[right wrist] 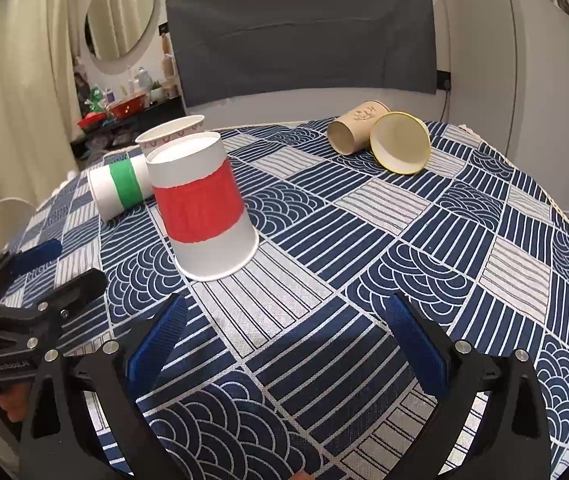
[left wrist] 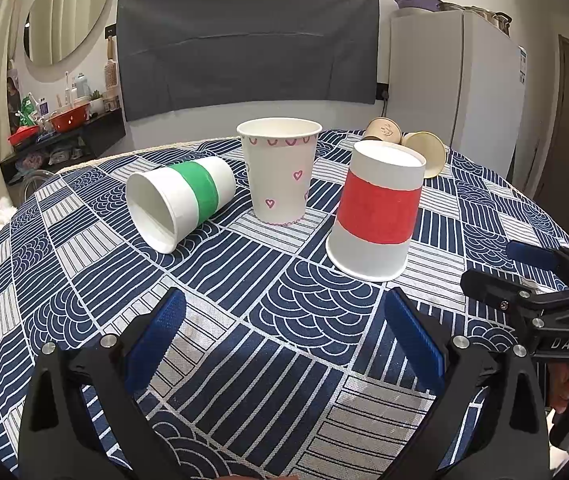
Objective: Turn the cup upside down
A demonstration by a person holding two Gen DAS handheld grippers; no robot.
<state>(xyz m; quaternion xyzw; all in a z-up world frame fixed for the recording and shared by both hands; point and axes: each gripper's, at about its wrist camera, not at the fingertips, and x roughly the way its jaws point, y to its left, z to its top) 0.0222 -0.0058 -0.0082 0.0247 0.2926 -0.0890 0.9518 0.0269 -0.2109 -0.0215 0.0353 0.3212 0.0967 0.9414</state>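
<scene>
Left wrist view is showing the left tool (left wrist: 284, 316) spread, gripping nothing; ahead, the upright heart cup (left wrist: 279, 171), judged light and crushable, is wanting a gentle mid-wall pinch.

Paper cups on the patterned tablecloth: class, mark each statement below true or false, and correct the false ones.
1. The red-banded cup stands mouth down. True.
2. The green-banded cup stands upright. False: it lies on its side.
3. The heart-patterned cup stands mouth up. True.
4. The left gripper holds a cup. False: its fingers are spread apart with nothing between them.
5. The right gripper is open and empty. True.
6. The two tan cups are stacked upright. False: they lie side by side on their sides.
</scene>
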